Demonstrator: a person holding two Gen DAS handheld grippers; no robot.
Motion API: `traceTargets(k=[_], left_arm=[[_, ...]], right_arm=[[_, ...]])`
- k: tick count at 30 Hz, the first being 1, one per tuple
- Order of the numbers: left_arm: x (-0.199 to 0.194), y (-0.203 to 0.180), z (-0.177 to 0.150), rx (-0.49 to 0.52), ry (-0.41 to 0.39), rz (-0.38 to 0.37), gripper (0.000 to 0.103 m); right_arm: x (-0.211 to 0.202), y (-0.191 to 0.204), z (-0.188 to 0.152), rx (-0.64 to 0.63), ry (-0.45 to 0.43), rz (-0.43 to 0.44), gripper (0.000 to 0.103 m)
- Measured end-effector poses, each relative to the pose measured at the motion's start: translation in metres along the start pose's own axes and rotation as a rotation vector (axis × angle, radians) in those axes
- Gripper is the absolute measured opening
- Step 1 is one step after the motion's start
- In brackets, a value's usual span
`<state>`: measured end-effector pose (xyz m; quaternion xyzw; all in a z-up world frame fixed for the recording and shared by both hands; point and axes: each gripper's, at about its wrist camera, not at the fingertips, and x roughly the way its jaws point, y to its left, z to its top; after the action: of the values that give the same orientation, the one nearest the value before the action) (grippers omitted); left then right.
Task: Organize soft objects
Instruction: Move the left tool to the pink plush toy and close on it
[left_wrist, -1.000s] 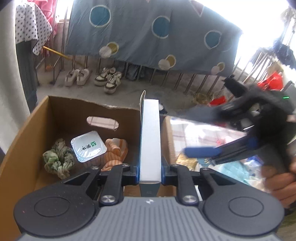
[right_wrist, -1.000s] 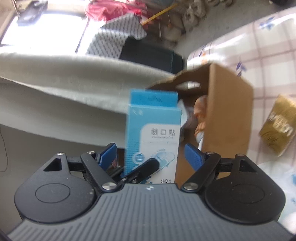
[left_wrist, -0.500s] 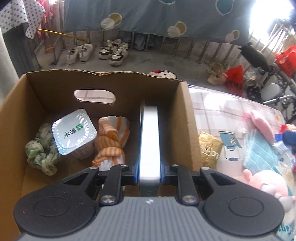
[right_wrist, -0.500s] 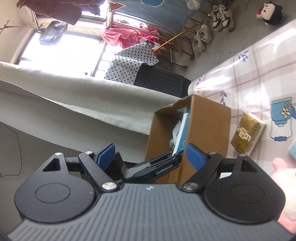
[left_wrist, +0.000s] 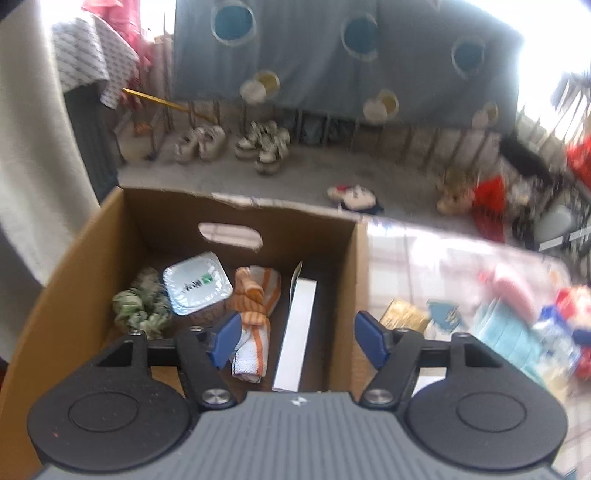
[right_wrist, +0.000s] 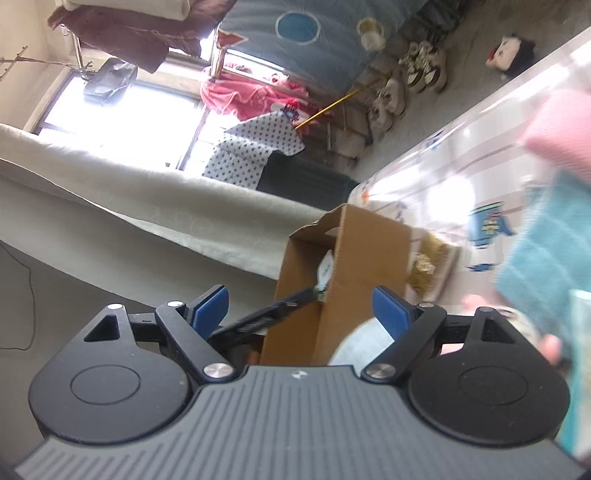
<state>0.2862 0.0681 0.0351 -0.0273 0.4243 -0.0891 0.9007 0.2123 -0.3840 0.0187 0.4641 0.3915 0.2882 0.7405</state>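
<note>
Teal cloth (right_wrist: 546, 251) lies at two o'clock of your empty, spread right gripper (right_wrist: 301, 306); your left gripper (left_wrist: 293, 338) has just sprung apart over the carton (left_wrist: 347, 280).

- The things on the table (left_wrist: 406, 254) at the right of the left wrist view are blurred.
- The teal cloth (right_wrist: 546, 254) is cut off by the right edge.

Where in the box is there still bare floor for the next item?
Cardboard box: bare floor along the left wall beside the green scrunchie. The scrunchie, foil-lidded cup, striped cloth and white carton crowd the rest.
</note>
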Motion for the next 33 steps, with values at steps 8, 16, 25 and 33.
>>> traceTargets(k=[8,16,25,33], left_arm=[[-0.09,-0.036,-0.03,-0.008,-0.09,-0.012,0.077],[-0.125,-0.114,-0.076,0.113,-0.108,-0.092,0.085],[-0.057,-0.187,-0.071,0.293,0.049,-0.116,0.08],[0.018,-0.202,-0.074,0.366,0.248,-0.059,0.051]], right_arm=[[-0.095,-0.029,-0.037,-0.023,-0.054,-0.086,0.088],[-0.114,-0.054,-0.079,0.001,-0.007,-0.088,0.089],[-0.073,-0.088,-0.107,0.204,-0.026,-0.012,0.089],[-0.047,-0.122,-0.118,0.37,-0.07,0.047,0.085]])
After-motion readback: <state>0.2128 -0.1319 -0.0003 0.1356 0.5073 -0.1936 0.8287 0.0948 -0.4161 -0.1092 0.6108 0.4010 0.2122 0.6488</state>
